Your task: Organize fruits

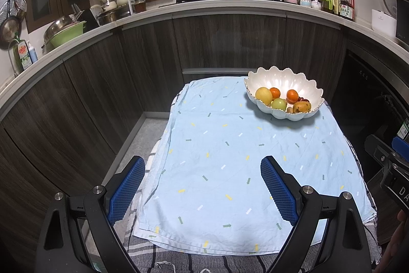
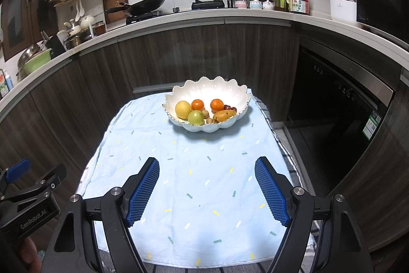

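A: Both sets of jaws spread, empty, hovering over the table. Fruit sits in the scalloped bowl at the far end.

B: Mango looks soft; pinch mid-body, gently. Oranges firm, round, may roll. Bowl's likely ceramic, fragile.

One white scalloped bowl, two oranges, one yellow round fruit, one green apple, one mango, one light blue cloth, two hand-held grippers.
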